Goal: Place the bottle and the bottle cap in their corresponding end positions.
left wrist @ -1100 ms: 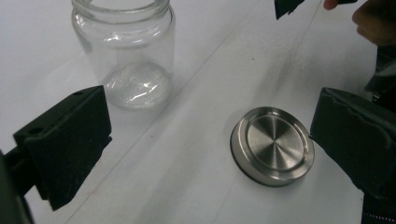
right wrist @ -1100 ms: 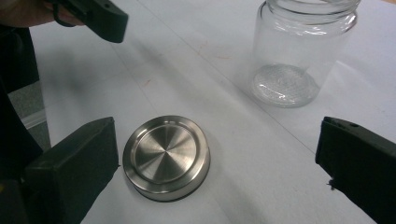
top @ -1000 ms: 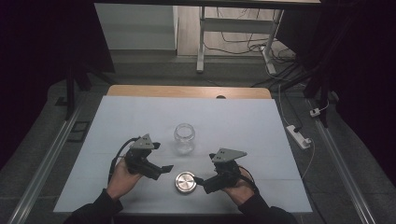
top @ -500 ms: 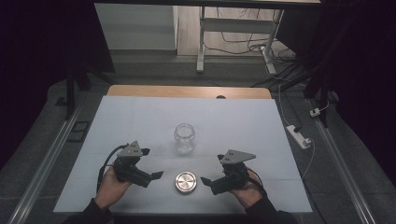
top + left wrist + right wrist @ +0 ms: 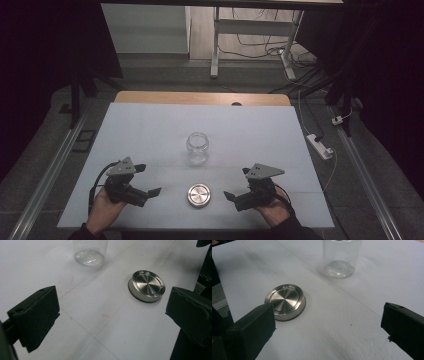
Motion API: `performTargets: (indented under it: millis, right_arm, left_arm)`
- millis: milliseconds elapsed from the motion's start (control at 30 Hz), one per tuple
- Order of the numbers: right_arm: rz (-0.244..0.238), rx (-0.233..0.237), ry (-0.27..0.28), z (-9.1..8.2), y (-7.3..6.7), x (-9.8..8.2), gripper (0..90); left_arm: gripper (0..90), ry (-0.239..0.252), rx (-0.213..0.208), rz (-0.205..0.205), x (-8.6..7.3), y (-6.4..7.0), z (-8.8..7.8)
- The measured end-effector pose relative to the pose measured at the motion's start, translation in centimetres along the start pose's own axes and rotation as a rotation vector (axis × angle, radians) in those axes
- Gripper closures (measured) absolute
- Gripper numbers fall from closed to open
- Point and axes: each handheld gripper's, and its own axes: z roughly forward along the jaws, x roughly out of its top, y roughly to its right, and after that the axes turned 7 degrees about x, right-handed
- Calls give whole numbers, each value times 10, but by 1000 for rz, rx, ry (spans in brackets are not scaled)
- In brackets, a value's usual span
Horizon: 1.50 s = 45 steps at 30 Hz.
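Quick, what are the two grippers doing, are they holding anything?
Left gripper: open, holding nothing.
Right gripper: open, holding nothing.

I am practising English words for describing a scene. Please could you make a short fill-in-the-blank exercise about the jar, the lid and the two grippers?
1. The glass jar stands upright with no ____ on it.
2. The metal lid lies flat on the table, ____ the two grippers.
3. The left gripper and the right gripper both have their jaws ____.

Missing words: lid; between; open
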Motion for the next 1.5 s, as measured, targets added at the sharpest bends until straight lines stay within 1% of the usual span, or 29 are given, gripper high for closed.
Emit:
performTargets:
  millis: [200,433,567,733,867,1133,1233,1300,1333,1433,1467,1500]
  right_arm:
    - [23,-30,10,-12,4,-9,0]
    - [64,-84,21,-27,12,-22,0]
    - [86,-121,18,-36,16,-30,0]
    - [123,-170,23,-47,21,-41,0]
    - [150,-192,25,-54,24,-48,0]
    - [173,-227,0,-63,26,-61,0]
    - [186,-232,-11,-66,26,-64,0]
    - [192,-236,-20,-67,25,-67,0]
    - [196,-237,-22,-68,25,-68,0]
    - [202,-243,-14,-71,25,-69,0]
    - [206,-248,-15,-72,24,-70,0]
    - [215,-254,-12,-75,24,-71,0]
  left_arm:
    - [0,6,21,-33,-14,-3,-13]
    - [4,11,47,-70,-30,-6,-25]
    - [5,10,63,-92,-39,-7,-29]
    - [1,-7,92,-108,-50,-8,-34]
    - [0,-18,112,-120,-59,-8,-39]
    - [0,-49,145,-161,-76,-10,-45]
    - [0,-58,156,-166,-79,-10,-47]
    - [0,-75,169,-164,-81,-9,-47]
    - [0,-72,174,-162,-81,-9,-48]
    - [1,-78,183,-163,-82,-8,-49]
    - [1,-94,196,-160,-82,-7,-49]
    - [2,-99,196,-156,-82,-7,-49]
